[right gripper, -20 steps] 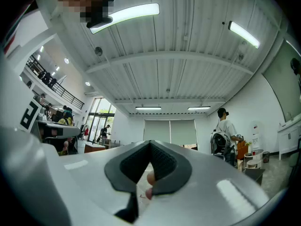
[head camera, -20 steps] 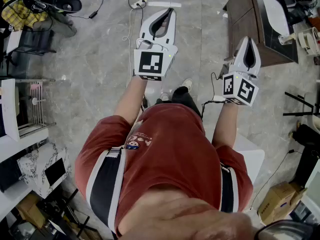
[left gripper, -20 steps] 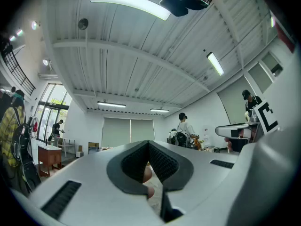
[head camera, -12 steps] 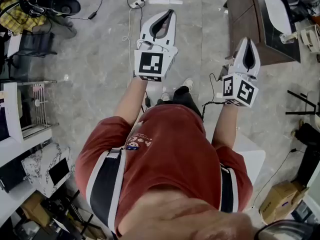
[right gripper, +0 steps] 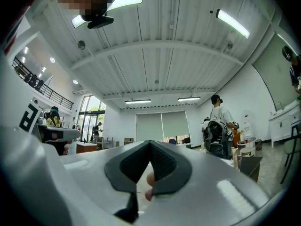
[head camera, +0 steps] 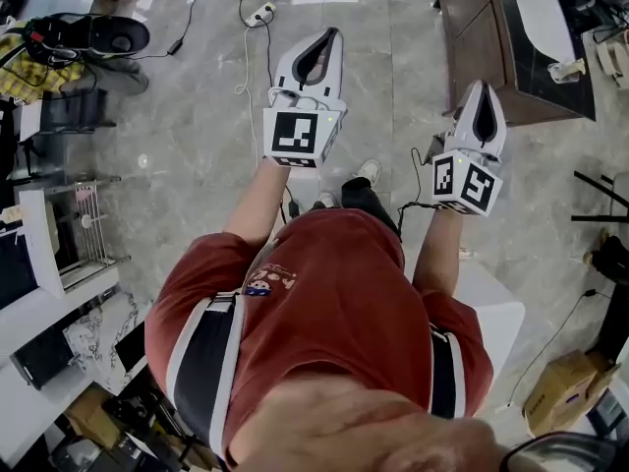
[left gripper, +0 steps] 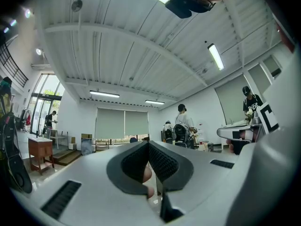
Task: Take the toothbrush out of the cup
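Item 1. Left gripper (head camera: 330, 35): white, held out level in front of the person over the floor (head camera: 187, 126). Fingers together, tips meeting, nothing between them; the left gripper view (left gripper: 148, 143) shows the dark ribbed pads closed on each other. Marker cube (head camera: 298, 134) at its rear, next to the forearm.

Item 2. Right gripper (head camera: 482, 88): white, tilted slightly upward, its tip seen against the near edge of the counter (head camera: 470, 37). Fingers together, empty; the right gripper view (right gripper: 150, 143) shows the pads pressed shut. Marker cube (head camera: 465, 184) at its rear.

Item 3. Toothbrush and cup: cannot be made out in any view; place not determinable.

Item 4. Counter: dark brown wood, upper right of the head view, bearing pale objects too small to identify.

Item 5. Floor: grey marbled tile. On it, a power strip (head camera: 260, 13) with a trailing cable, upper centre; a cardboard box (head camera: 565, 393), lower right.

Item 6. Person: red shirt (head camera: 329, 298), both arms extended forward.

Item 7. Room, per both gripper views: white ribbed ceiling with strip lights, drawn window blinds (left gripper: 123, 124), a standing figure with a backpack (right gripper: 217, 126).
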Demonstrator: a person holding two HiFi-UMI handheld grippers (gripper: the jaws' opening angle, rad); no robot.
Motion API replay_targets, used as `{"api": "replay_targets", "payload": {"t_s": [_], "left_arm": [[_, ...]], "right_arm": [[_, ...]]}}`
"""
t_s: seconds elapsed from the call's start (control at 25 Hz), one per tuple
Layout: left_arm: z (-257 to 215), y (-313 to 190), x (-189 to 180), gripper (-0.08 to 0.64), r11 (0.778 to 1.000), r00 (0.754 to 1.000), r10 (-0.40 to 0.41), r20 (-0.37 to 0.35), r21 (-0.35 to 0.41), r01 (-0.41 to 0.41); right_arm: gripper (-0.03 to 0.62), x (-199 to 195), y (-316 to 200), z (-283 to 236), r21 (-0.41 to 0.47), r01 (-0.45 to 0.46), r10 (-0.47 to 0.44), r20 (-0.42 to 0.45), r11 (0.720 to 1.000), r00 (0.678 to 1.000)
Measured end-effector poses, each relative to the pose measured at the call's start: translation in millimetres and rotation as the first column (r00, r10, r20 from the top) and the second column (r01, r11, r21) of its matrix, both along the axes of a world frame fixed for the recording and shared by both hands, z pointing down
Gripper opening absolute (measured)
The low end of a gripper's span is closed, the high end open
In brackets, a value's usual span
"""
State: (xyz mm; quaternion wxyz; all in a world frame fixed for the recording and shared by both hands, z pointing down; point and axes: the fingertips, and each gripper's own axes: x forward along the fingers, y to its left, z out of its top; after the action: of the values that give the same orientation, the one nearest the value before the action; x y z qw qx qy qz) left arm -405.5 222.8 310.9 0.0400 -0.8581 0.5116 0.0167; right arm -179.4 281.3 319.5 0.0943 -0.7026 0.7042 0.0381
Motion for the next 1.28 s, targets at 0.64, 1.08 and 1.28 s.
{"api": "replay_targets", "payload": {"t_s": [0.64, 1.08, 1.28], "left_arm": [[-18, -76, 101, 0.005, 0.999, 1.0, 0.026, 0.004, 0.034, -0.027], [-14, -123, 119, 0.005, 0.998, 0.999, 0.046, -0.017, 0.032, -0.046], [-9, -174, 128, 0.005, 0.997, 0.996, 0.073, -0.048, 0.03, -0.072]], "right_arm": [[0.009, 103, -67, -8, 0.04, -0.025, 0.025, 0.015, 0.999, 1.0], [0.009, 116, -110, -7, 0.038, -0.041, 0.042, -0.008, 0.998, 0.999], [0.009, 120, -154, -9, 0.037, -0.058, 0.059, -0.036, 0.998, 0.998]]}}
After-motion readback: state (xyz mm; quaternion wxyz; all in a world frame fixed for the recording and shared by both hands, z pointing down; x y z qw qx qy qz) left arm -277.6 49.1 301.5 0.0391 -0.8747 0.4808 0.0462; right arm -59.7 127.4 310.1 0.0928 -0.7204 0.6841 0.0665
